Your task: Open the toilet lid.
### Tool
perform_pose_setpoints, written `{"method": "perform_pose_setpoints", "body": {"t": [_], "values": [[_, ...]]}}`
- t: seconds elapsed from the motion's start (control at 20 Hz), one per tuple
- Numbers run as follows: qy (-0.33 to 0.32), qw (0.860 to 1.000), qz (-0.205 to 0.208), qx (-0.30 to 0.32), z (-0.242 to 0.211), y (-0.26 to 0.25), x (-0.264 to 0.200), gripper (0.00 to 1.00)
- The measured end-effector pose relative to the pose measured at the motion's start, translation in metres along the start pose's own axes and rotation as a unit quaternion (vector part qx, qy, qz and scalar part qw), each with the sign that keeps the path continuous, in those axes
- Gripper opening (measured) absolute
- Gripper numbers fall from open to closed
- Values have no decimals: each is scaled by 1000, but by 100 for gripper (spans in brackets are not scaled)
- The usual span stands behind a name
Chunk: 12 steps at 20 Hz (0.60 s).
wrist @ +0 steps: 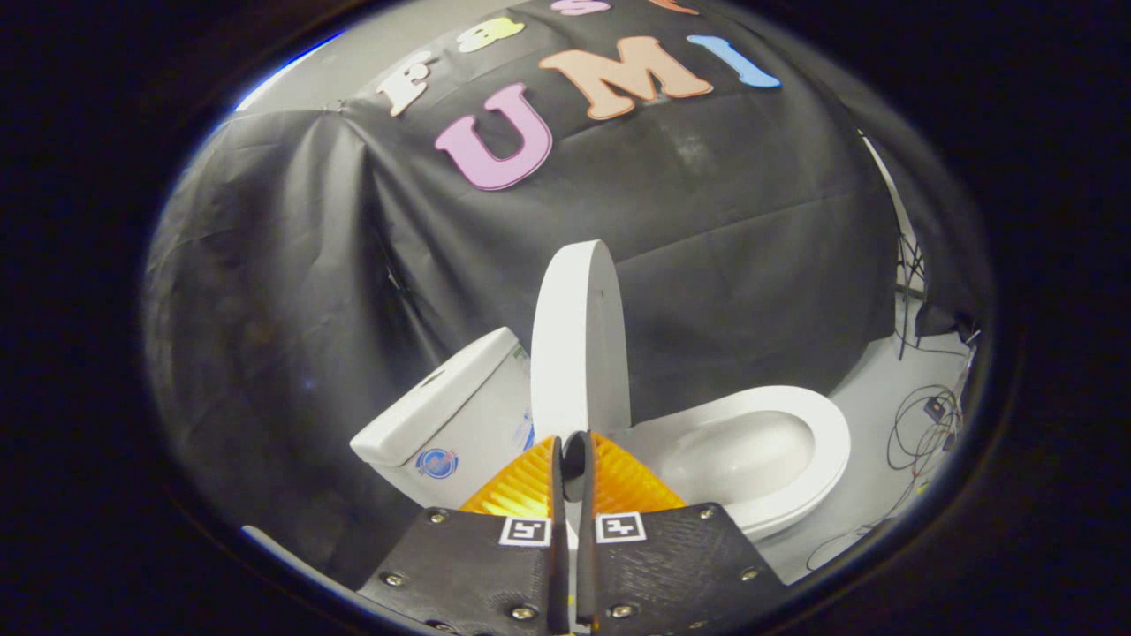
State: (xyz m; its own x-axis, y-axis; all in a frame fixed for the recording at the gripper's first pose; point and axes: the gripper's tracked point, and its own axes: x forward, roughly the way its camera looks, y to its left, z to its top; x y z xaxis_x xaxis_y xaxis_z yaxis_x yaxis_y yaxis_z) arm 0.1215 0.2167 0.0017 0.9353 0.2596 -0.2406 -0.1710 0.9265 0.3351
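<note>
The toilet lid (579,340) is standing upright beside the tank (442,415), baring the seat (795,433), so your opening looks done. Your gripper (573,459) is hovering just before the lid, fingers nearly together, holding nothing.

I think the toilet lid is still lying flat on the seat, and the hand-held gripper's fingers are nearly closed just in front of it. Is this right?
Not quite. In the gripper view the toilet lid stands raised upright beside the tank, leaving the seat uncovered. The hand-held gripper is indeed nearly closed just in front of it.
</note>
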Motion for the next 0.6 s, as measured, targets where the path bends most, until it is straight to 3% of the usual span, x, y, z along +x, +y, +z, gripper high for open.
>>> {"method": "perform_pose_setpoints", "body": {"t": [0.6], "values": [[0, 999, 30, -18, -9, 40, 4, 4]]}}
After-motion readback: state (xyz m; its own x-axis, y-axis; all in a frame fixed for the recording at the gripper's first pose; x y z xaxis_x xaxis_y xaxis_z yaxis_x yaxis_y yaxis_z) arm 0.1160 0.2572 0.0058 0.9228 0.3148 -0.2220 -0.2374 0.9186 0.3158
